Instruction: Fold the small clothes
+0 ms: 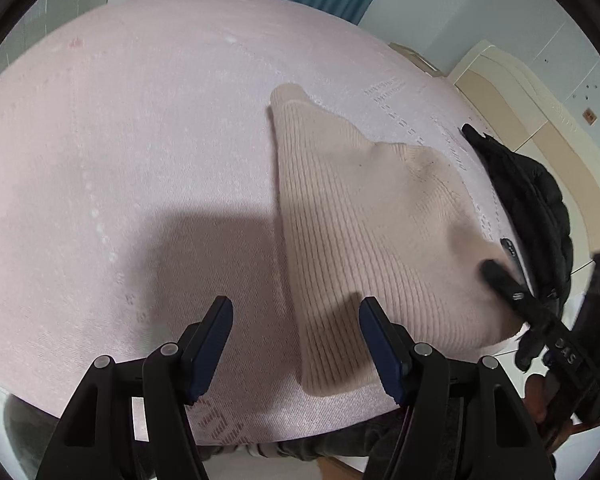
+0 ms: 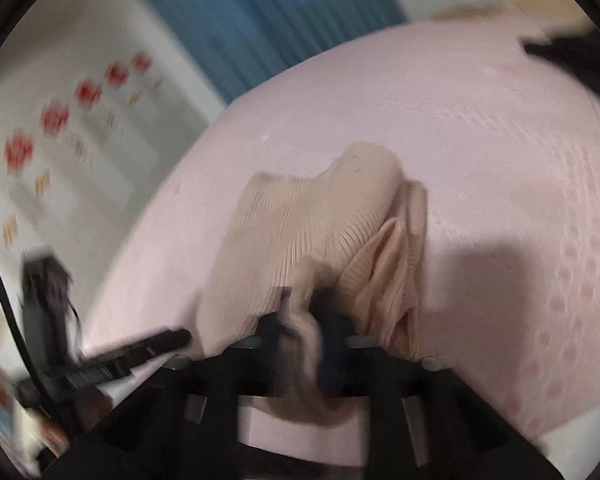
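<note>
A small cream ribbed knit garment [image 1: 352, 216] lies on a pale pink bed cover [image 1: 140, 140]. My left gripper [image 1: 296, 344] is open and empty, hovering just above the garment's near left edge. In the left wrist view my right gripper [image 1: 500, 276] grips the garment's right edge. In the blurred right wrist view, my right gripper [image 2: 306, 320] is shut on a bunched fold of the garment [image 2: 312, 220] and lifts it, with cloth hanging between the fingers. My left gripper [image 2: 152, 346] shows low on the left there.
A black padded jacket [image 1: 528, 196] lies on the cover at the right. A cream headboard [image 1: 540, 112] stands beyond it. Blue curtains [image 2: 260, 12] hang behind the bed. The bed's near edge runs just below the left gripper.
</note>
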`<state>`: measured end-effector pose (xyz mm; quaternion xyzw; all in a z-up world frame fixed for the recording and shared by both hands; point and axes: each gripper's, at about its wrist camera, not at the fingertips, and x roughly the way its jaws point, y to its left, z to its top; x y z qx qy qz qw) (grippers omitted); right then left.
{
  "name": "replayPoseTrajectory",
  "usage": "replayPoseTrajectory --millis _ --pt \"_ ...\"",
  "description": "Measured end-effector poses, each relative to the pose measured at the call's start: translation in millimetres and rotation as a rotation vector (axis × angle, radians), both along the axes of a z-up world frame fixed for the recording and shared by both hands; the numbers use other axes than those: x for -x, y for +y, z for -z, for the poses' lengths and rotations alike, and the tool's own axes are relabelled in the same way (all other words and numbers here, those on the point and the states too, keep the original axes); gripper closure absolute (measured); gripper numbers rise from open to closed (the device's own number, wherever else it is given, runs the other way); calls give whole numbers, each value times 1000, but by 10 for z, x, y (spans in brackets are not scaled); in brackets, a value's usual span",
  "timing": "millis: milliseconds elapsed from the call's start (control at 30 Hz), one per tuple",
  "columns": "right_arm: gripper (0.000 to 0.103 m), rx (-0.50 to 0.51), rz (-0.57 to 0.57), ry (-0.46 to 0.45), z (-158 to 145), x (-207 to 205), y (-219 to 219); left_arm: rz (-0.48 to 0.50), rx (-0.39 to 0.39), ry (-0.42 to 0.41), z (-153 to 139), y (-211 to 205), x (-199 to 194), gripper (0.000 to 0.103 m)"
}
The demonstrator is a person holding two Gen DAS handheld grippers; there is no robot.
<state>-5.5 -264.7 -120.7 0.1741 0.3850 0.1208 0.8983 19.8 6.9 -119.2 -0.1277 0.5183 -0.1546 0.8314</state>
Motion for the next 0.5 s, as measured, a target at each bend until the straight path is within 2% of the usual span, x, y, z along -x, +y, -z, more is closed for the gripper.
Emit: replayPoseTrajectory --millis 33,67,133,200,233,267,300,333,367,400,433,500 --pt "98 -35 15 -51 -48 99 -101 6 9 -3 -1 10 -2 40" --pt "98 -80 33 -61 -44 157 -199 13 13 -9 -9 21 0 40" --pt "98 -90 98 14 122 150 -349 23 15 -17 -13 9 -15 40" --pt "98 -48 131 150 437 44 -383 31 19 -12 10 -27 -41 40" --pt "97 -68 128 194 544 16 -395 35 19 -7 33 -102 -87 40" --pt "95 -89 129 201 558 13 -413 38 21 -7 29 -98 -89 40" --pt "86 -97 135 197 527 14 -431 42 23 -12 17 -93 -84 40" --pt "70 -118 146 181 460 4 -463 46 27 -21 5 -69 -53 40" --pt "60 -144 156 154 395 -18 -492 47 29 -27 -4 -57 -60 40" --pt "40 -160 162 131 350 -48 -509 46 32 -29 -6 -50 -78 39" --pt "28 -173 164 112 314 -113 -529 44 38 -29 -11 -31 -102 39" --pt "27 -198 158 118 322 -282 -548 44 53 -31 -31 -24 -157 40"
